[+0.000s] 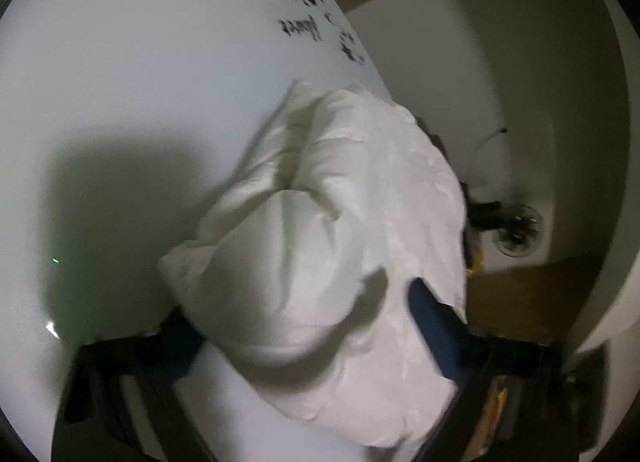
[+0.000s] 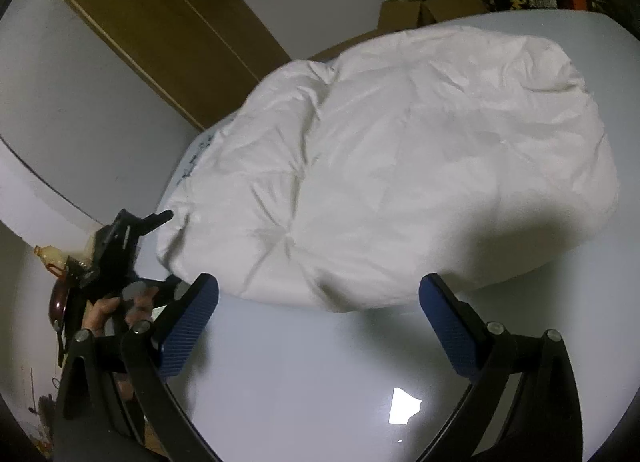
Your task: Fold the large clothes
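You face a glossy white table [image 2: 304, 390] reflecting overhead light. Beyond it stand pale walls [image 2: 72, 101], a brown wooden door [image 2: 172, 33] far left, and cardboard boxes [image 2: 428, 1] farther back.

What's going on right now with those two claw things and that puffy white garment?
Left gripper jaws around a bunched garment corner. Right gripper jaws open, empty, near white padded garment. Garment lies on white table. Nothing in the way.

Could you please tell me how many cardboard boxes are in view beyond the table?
2. A tall flat box leans against the wall at upper left; a smaller open box sits behind the white jacket. More may be hidden.
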Demonstrator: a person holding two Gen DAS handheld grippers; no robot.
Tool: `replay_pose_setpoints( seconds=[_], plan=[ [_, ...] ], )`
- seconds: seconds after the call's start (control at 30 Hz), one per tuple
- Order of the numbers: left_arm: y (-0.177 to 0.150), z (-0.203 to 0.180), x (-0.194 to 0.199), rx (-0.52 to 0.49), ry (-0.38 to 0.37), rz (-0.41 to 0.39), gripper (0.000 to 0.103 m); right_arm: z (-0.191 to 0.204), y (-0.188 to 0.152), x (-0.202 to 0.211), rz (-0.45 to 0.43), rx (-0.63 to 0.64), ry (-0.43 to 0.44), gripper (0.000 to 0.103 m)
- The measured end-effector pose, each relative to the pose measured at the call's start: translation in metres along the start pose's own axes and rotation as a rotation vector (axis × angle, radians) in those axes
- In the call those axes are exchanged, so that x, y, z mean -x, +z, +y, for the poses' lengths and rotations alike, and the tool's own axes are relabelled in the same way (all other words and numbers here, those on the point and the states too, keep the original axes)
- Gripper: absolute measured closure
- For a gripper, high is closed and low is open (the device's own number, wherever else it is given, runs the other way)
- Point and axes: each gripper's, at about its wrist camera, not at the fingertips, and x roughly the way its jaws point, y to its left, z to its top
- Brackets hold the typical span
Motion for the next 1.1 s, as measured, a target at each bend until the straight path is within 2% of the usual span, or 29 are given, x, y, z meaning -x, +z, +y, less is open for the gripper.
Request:
replay_pose_setpoints(
  seconds=[0.03, 0.07, 0.1, 0.17, 0.23, 0.3, 0.43, 0.5, 0.57, 0.63, 0.67, 0.73, 0.77, 0.83, 0.9, 1.0, 1.1],
  plan=[
    [0.0, 0.001, 0.0, 0.001, 0.019, -0.006, 0.038, 0.003, 0.002, -0.005, 0.006, 0.014, 0.004, 0.031],
    [-0.001, 0.003, 0.0, 0.008, 0.04, -0.012, 0.05, 0.009, 0.005, -0.014, 0.022, 0.036, 0.009, 0.069],
    [0.0, 0.006, -0.001, 0.022, 0.034, -0.014, 0.054, 0.014, 0.008, -0.023, 0.046, 0.052, 0.016, 0.101],
    [0.002, 0.006, -0.003, 0.018, 0.036, -0.009, 0.058, 0.022, 0.014, -0.045, 0.084, 0.055, 0.035, 0.103],
    [0.003, 0.002, -0.002, 0.0, 0.048, -0.013, 0.062, 0.03, 0.018, -0.071, 0.109, 0.084, 0.013, 0.103],
    [0.002, -0.004, -0.001, -0.033, 0.059, -0.029, 0.069, 0.032, 0.017, -0.102, 0.177, 0.098, 0.001, 0.103],
    [-0.004, -0.031, 0.009, -0.152, 0.114, -0.089, 0.076, 0.036, 0.021, -0.107, 0.214, 0.112, -0.031, 0.103],
    [-0.007, -0.043, 0.017, -0.197, 0.122, -0.119, 0.076, 0.038, 0.03, -0.09, 0.144, 0.091, 0.037, 0.102],
    [-0.012, -0.055, 0.024, -0.238, 0.124, -0.149, 0.076, 0.046, 0.033, -0.084, 0.112, 0.147, 0.011, 0.102],
    [-0.017, -0.068, 0.03, -0.28, 0.13, -0.171, 0.076, 0.05, 0.023, -0.11, 0.23, 0.19, -0.047, 0.102],
    [-0.021, -0.076, 0.031, -0.302, 0.133, -0.173, 0.076, 0.049, 0.017, -0.12, 0.247, 0.201, -0.069, 0.103],
    [-0.03, -0.092, 0.038, -0.363, 0.153, -0.212, 0.076, 0.052, 0.013, -0.117, 0.229, 0.246, -0.073, 0.103],
    [-0.035, -0.099, 0.041, -0.391, 0.159, -0.234, 0.076, 0.051, 0.015, -0.113, 0.236, 0.229, -0.057, 0.103],
    [-0.043, -0.113, 0.048, -0.433, 0.16, -0.261, 0.076, 0.039, 0.026, -0.091, 0.183, 0.14, 0.018, 0.103],
    [-0.053, -0.13, 0.052, -0.484, 0.162, -0.284, 0.076, 0.027, 0.035, -0.07, 0.1, 0.113, 0.016, 0.102],
    [-0.073, -0.158, 0.059, -0.584, 0.173, -0.326, 0.076, 0.001, 0.044, -0.049, 0.071, 0.029, 0.039, 0.102],
    [-0.096, -0.187, 0.063, -0.678, 0.18, -0.361, 0.076, -0.037, 0.049, -0.025, 0.019, -0.041, 0.013, 0.102]
  ],
)
